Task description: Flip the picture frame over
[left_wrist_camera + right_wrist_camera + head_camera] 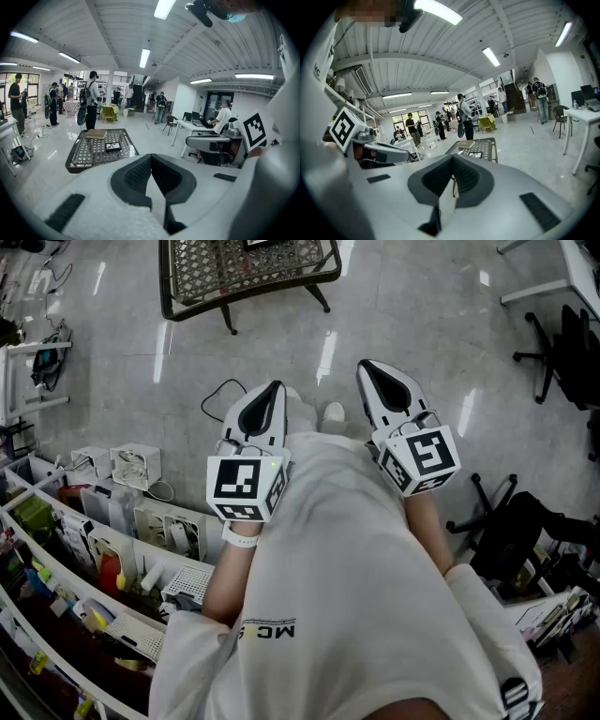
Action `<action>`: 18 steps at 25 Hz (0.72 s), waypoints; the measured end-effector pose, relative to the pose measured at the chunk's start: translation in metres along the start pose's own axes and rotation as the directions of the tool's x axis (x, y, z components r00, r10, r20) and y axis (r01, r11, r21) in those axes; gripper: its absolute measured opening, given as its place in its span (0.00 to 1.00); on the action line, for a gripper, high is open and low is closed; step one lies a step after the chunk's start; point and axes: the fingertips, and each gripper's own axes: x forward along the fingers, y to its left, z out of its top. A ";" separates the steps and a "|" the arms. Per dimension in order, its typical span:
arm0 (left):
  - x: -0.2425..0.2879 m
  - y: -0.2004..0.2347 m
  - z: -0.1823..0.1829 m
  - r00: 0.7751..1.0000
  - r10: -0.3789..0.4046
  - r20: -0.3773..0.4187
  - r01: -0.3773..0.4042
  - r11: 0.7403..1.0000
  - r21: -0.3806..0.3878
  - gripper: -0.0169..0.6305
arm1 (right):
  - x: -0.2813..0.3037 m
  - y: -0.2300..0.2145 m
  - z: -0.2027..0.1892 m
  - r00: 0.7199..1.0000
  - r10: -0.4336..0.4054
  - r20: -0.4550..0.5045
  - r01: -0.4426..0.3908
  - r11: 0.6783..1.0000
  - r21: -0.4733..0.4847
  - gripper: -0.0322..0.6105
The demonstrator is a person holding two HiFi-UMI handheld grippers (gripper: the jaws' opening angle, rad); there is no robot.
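Observation:
The small dark picture frame (112, 146) lies flat on a low lattice-top table (75, 161) some way ahead on the floor, next to a brown book (96, 133). The right gripper view shows the same frame (476, 154) and table (491, 149) farther off. In the head view the table (187, 306) sits at the top edge, with only a dark sliver of the frame (274, 244) showing. My left gripper (265, 397) and right gripper (377, 373) are held side by side in front of a white shirt, well short of the table. Both are shut with nothing between the jaws.
Cluttered shelves and bins (94, 549) run along the left. A black cable (220, 395) loops on the floor near my left gripper. Office chairs (553, 352) stand at the right. Several people (91, 98) stand beyond the table, and a desk (197, 126) is to its right.

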 end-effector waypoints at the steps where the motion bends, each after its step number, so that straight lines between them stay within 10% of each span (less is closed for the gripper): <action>1: -0.003 0.001 0.001 1.000 0.003 0.002 -0.003 1.000 -0.002 0.06 | -0.001 0.002 0.000 1.000 0.000 0.000 0.000 1.000 0.001 0.08; 18: -0.020 -0.002 0.012 0.998 0.024 0.061 -0.025 1.000 0.013 0.06 | -0.011 0.022 0.012 0.999 0.033 0.028 -0.031 0.997 -0.064 0.08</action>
